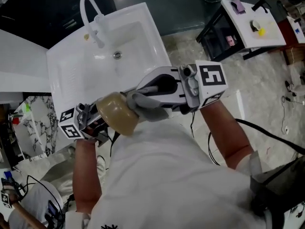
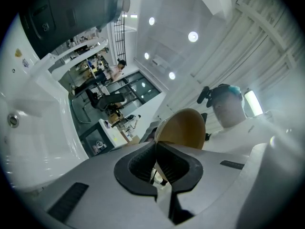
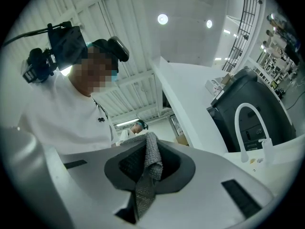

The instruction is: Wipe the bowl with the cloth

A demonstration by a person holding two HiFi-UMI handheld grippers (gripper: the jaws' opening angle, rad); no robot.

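Observation:
In the head view a tan bowl (image 1: 117, 113) is held up in front of the person's chest, above the near edge of the white sink (image 1: 76, 70). My left gripper (image 1: 97, 122) is shut on its rim; in the left gripper view the bowl (image 2: 182, 128) rises just past the closed jaws of that gripper (image 2: 156, 151). My right gripper (image 1: 143, 98) is shut on a grey cloth (image 1: 148, 109), which rests against the bowl's right side. The right gripper view shows the cloth (image 3: 151, 163) pinched between the dark pads and hanging down.
A white curved tap (image 1: 91, 18) stands at the sink's far rim, with the drain (image 1: 117, 55) in the basin. A black-framed table with a white top (image 1: 250, 20) carrying small items is at the upper right. Cables (image 1: 267, 132) trail over the marble floor.

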